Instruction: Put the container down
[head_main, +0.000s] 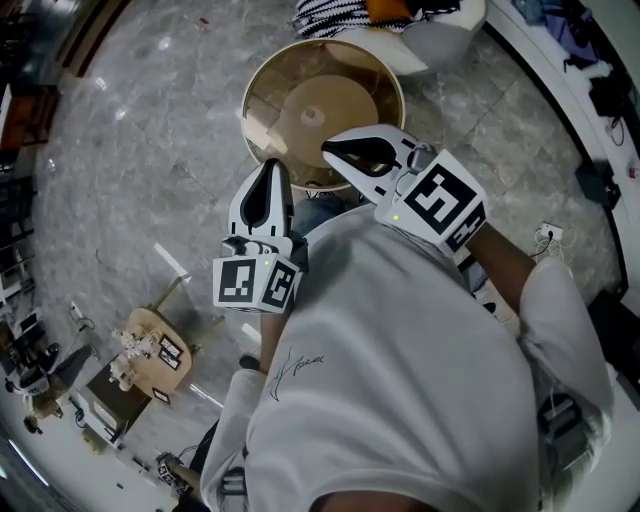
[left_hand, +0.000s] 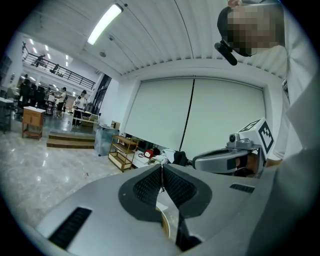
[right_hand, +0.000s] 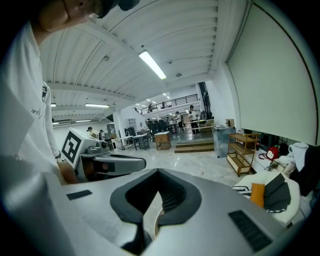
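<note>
I see no container in any view. My left gripper (head_main: 271, 168) is held up in front of the person's white shirt, its jaws shut with nothing between them. In the left gripper view its ribbed pads (left_hand: 150, 186) meet in a thin line. Just to the right, my right gripper (head_main: 331, 152) is also raised at chest height, jaws shut and empty; its pads (right_hand: 172, 192) touch at the tip. Each gripper shows in the other's view: the right gripper (left_hand: 225, 159) and the left gripper (right_hand: 112, 163). Both point out over a round tan-rimmed glass table (head_main: 262, 75) on the floor below.
A small wooden stool (head_main: 155, 350) with bits on it stands low at the left. Cushions and striped cloth (head_main: 400, 20) lie beyond the round table. A white counter (head_main: 560, 80) curves along the right. Wooden shelves (right_hand: 242, 150) stand by the wall.
</note>
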